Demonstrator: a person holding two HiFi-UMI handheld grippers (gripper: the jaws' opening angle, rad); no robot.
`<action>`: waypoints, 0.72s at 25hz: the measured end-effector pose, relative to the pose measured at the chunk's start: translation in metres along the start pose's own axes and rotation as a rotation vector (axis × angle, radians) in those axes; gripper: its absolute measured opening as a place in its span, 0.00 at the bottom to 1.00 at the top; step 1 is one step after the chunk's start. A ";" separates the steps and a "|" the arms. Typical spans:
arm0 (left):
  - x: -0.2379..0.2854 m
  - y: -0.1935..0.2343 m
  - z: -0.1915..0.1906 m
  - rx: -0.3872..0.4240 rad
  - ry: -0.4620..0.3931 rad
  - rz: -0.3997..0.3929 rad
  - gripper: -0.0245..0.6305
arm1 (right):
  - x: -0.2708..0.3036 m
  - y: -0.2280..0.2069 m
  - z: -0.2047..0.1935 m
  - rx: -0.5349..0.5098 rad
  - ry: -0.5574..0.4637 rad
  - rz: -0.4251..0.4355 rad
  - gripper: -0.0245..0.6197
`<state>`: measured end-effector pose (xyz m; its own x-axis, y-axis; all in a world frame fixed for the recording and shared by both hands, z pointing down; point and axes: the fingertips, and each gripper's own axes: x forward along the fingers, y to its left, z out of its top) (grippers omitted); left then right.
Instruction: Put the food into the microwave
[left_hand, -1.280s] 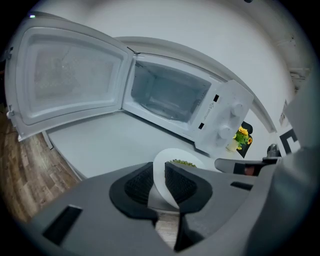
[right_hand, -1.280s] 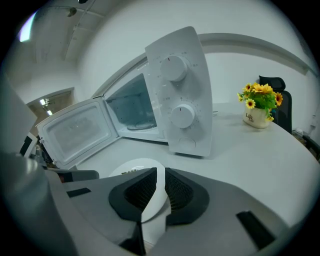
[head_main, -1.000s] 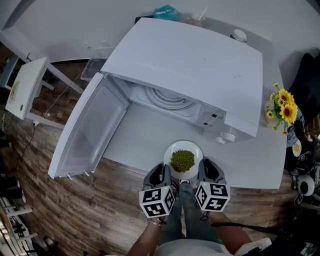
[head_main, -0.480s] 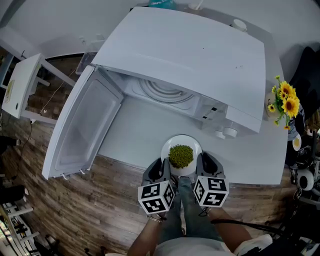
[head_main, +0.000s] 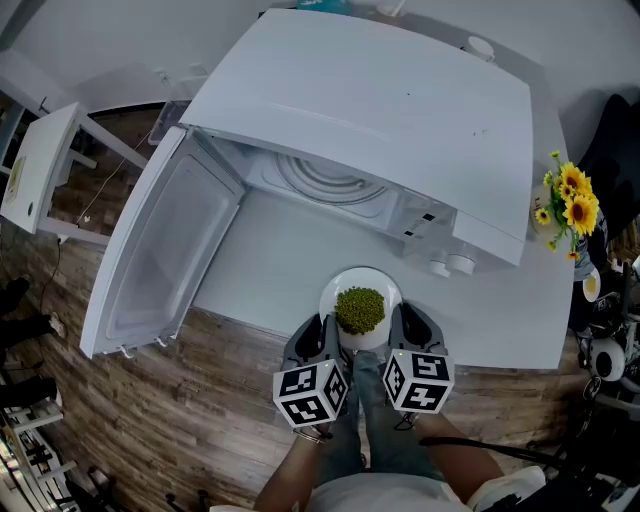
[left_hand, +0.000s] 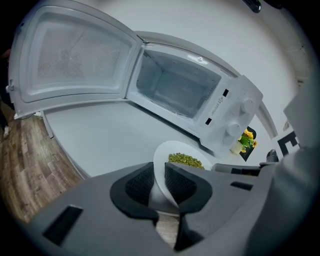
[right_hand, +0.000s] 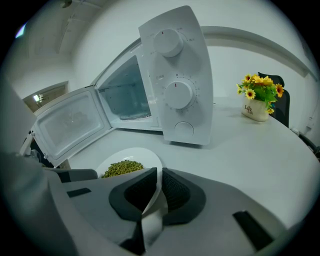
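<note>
A white plate (head_main: 379, 287) heaped with green peas (head_main: 360, 309) hangs over the near edge of the table. My left gripper (head_main: 331, 343) is shut on the plate's left rim (left_hand: 161, 165), and my right gripper (head_main: 399, 335) is shut on its right rim (right_hand: 159, 185). The peas (left_hand: 185, 160) show beyond the left jaws, and the peas (right_hand: 122, 168) also lie left of the right jaws. The white microwave (head_main: 380, 110) stands behind the plate with its door (head_main: 165, 250) swung wide to the left, and the glass turntable (head_main: 330, 188) shows inside the cavity.
A pot of yellow flowers (head_main: 565, 215) stands at the table's right edge, right of the microwave's dials (head_main: 452, 265). A small white side table (head_main: 40, 165) sits at the far left over the wooden floor (head_main: 150, 410). The person's legs (head_main: 375, 430) are below the grippers.
Both grippers have carried the plate slightly forward and left toward the microwave. The view has shifted a little, with the open door now lower left.
</note>
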<state>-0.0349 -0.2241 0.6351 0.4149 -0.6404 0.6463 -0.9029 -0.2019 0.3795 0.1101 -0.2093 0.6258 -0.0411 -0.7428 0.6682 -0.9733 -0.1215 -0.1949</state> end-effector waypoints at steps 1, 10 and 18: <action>0.000 0.000 0.000 -0.002 -0.001 0.000 0.15 | 0.000 0.000 0.000 0.000 -0.001 0.000 0.10; -0.003 0.005 0.003 -0.013 -0.001 0.018 0.15 | -0.002 0.006 -0.001 0.018 -0.003 0.010 0.10; -0.010 0.004 0.016 -0.017 -0.030 0.014 0.15 | -0.007 0.013 0.013 0.013 -0.035 0.021 0.10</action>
<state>-0.0449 -0.2305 0.6194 0.3980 -0.6652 0.6317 -0.9066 -0.1800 0.3817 0.1011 -0.2146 0.6093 -0.0529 -0.7677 0.6386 -0.9693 -0.1143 -0.2177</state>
